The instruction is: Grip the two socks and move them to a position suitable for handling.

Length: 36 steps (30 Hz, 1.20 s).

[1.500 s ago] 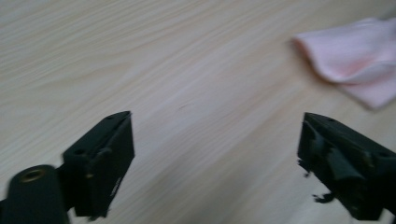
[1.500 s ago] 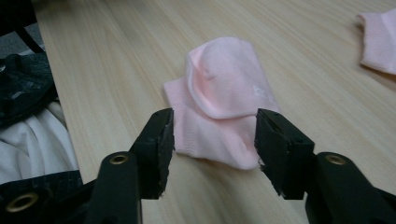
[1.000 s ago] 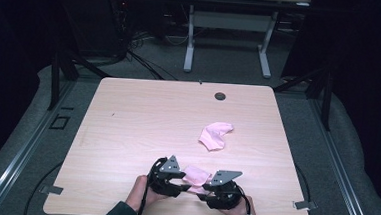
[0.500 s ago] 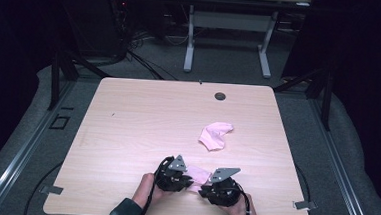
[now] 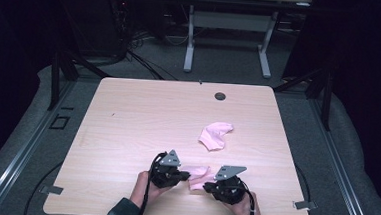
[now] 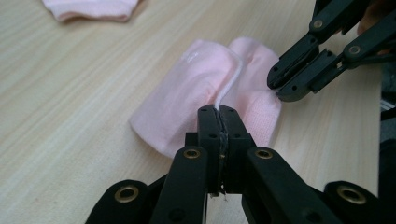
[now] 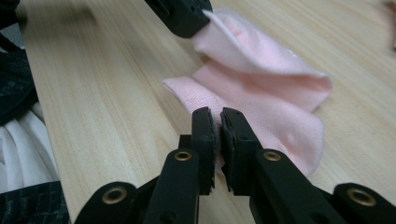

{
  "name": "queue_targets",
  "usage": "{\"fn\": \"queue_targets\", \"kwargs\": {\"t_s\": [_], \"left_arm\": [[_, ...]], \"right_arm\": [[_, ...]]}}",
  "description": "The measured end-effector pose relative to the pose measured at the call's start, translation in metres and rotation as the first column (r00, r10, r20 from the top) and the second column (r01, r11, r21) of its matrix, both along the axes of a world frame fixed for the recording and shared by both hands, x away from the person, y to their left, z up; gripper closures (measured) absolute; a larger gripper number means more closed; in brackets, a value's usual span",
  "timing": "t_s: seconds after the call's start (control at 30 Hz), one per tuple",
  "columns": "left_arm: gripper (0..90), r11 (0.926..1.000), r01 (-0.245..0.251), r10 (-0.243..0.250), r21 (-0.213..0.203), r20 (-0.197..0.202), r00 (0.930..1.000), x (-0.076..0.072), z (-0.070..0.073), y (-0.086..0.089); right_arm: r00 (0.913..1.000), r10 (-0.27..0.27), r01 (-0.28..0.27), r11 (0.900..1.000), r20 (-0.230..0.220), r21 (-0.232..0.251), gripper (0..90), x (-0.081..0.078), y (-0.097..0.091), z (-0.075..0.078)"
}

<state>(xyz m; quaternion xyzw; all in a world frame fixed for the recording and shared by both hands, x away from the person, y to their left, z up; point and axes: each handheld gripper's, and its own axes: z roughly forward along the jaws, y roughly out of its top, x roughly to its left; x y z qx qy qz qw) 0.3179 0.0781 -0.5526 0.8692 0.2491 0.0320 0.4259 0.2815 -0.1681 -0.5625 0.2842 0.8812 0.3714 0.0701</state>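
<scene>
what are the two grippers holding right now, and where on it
Both have just closed on the near pink sock: the left gripper pinches its white-edged rim, and the right gripper pinches the fabric at its opposite end.

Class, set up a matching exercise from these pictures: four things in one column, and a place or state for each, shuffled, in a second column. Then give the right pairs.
Things:
1. near sock
2. far sock
3. round dark disc
4. left gripper

Places or states:
A. lies alone mid-table, touched by nothing
B. shut on a thin white edge
C. near the table's far edge
D. pinched from both sides by two grippers

Pairs: 1-D, 2-A, 3-C, 4-B
</scene>
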Motion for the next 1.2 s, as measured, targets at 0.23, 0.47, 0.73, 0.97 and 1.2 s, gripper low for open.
{"fn": "queue_targets", "kwargs": {"t_s": [0.23, 0.47, 0.73, 0.97, 1.2], "left_arm": [[89.5, 0.9956, -0.043, 0.039, -0.083, -0.046, 0.9982, 0.003, 0.009, 0.01], [89.4, 0.9852, -0.124, 0.109, -0.119, -0.123, 0.9864, 0.006, 0.004, 0.018], [77.7, 0.9687, -0.234, 0.214, -0.082, -0.2, 0.9562, 0.005, -0.015, 0.033], [42.3, 0.9546, -0.294, 0.282, -0.048, -0.175, 0.9435, 0.001, -0.018, 0.043], [27.2, 0.9556, -0.288, 0.279, -0.063, -0.118, 0.953, -0.007, -0.018, 0.055]], "right_arm": [[0.9996, -0.009, 0.01, 0.9994, 0.028, -0.033, 83.6, 0.005, -0.012, 0.011], [0.9997, 0.005, -0.003, 0.9963, 0.025, -0.086, 83.1, 0.014, -0.026, 0.017], [0.9996, -0.029, 0.029, 0.9943, -0.005, -0.103, 70.6, 0.021, -0.032, 0.002], [0.9982, 0.004, 0.0, 0.9977, 0.06, -0.067, 51.6, 0.011, -0.033, 0.015], [0.9956, 0.09, -0.086, 0.9904, 0.028, -0.108, 45.8, 0.009, -0.013, 0.002]]}}
